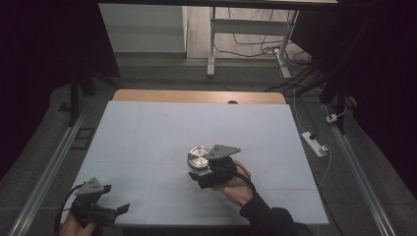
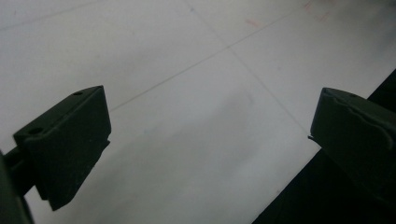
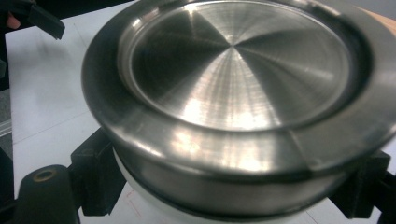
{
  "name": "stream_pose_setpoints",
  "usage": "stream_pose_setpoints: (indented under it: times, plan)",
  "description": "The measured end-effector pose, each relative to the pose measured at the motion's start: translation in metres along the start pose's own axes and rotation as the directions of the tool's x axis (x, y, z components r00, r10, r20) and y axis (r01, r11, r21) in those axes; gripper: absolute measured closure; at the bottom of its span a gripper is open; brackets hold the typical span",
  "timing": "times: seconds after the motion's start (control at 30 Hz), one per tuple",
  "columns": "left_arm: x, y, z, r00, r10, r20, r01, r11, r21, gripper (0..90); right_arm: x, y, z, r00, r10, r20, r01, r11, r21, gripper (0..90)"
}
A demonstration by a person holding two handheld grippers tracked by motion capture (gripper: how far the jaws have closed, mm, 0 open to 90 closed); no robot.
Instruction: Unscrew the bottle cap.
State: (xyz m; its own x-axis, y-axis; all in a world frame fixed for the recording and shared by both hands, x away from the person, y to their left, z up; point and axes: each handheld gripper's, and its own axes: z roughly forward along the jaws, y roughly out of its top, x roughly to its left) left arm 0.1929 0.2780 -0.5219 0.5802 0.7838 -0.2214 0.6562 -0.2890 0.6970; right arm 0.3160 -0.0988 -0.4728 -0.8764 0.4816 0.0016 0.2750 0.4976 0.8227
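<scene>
Left tool: your left tool [image 1: 101, 209] sits at the near left corner of the white worktop [image 1: 147, 132] — jaws wide apart, with bare surface between them.
Right tool: your right tool [image 1: 199, 173] is near the middle, clamped on the round brushed-steel lidded container [image 1: 198, 158].
Container: in the right gripper view its jaws press on either side of the container's [image 3: 243, 93] wall, just under the rim — a white band shows below.
Beyond: a wooden edge [image 1: 196, 96] lies at the far side.
</scene>
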Motion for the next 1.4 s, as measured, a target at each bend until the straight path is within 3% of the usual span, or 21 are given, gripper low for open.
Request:
stream_pose_setpoints:
  times: [0.17,0.33,0.57,0.73,0.83,1.0,1.17,1.3,1.4]
  plan:
    - [-0.001,0.007,0.001,0.9990,0.037,0.026,-0.036,0.9990,-0.024,0.0,0.000,0.000,0.000,1.0000,-0.007,-0.007,0.007,1.000,0.002,14.5]
    - [0.003,0.015,0.003,0.9961,0.069,0.055,-0.065,0.9946,-0.081,0.0,0.000,0.000,0.000,0.9999,-0.011,-0.011,0.011,1.000,0.003,14.5]
    - [-0.003,0.031,0.010,0.9853,0.118,0.123,-0.100,0.9847,-0.143,0.0,0.001,0.000,-0.001,0.9997,-0.016,-0.017,0.016,1.000,0.004,14.5]
    - [-0.010,0.046,0.016,0.9786,0.160,0.130,-0.140,0.9789,-0.149,0.0,0.002,0.001,-0.001,0.9995,-0.022,-0.022,0.022,1.000,0.003,14.5]
    - [-0.013,0.056,0.018,0.9722,0.178,0.153,-0.152,0.9743,-0.166,0.0,0.002,0.000,0.000,0.9994,-0.022,-0.027,0.022,1.000,0.003,14.5]
    - [-0.018,0.074,0.025,0.9642,0.222,0.146,-0.201,0.9689,-0.145,0.0,0.001,-0.001,0.000,0.9987,-0.037,-0.037,0.037,0.999,0.005,14.5]
    - [-0.022,0.093,0.031,0.9461,0.276,0.169,-0.252,0.9555,-0.154,0.0,0.003,0.001,-0.001,0.9975,-0.053,-0.048,0.053,0.999,0.000,14.5]
    - [-0.020,0.104,0.035,0.9375,0.290,0.192,-0.260,0.9511,-0.166,0.0,0.003,0.001,-0.001,0.9972,-0.057,-0.048,0.058,0.998,0.002,14.5]
    - [-0.019,0.112,0.038,0.9276,0.299,0.223,-0.264,0.9486,-0.174,0.0,0.003,0.001,-0.001,0.9969,-0.062,-0.049,0.062,0.998,0.005,14.5]
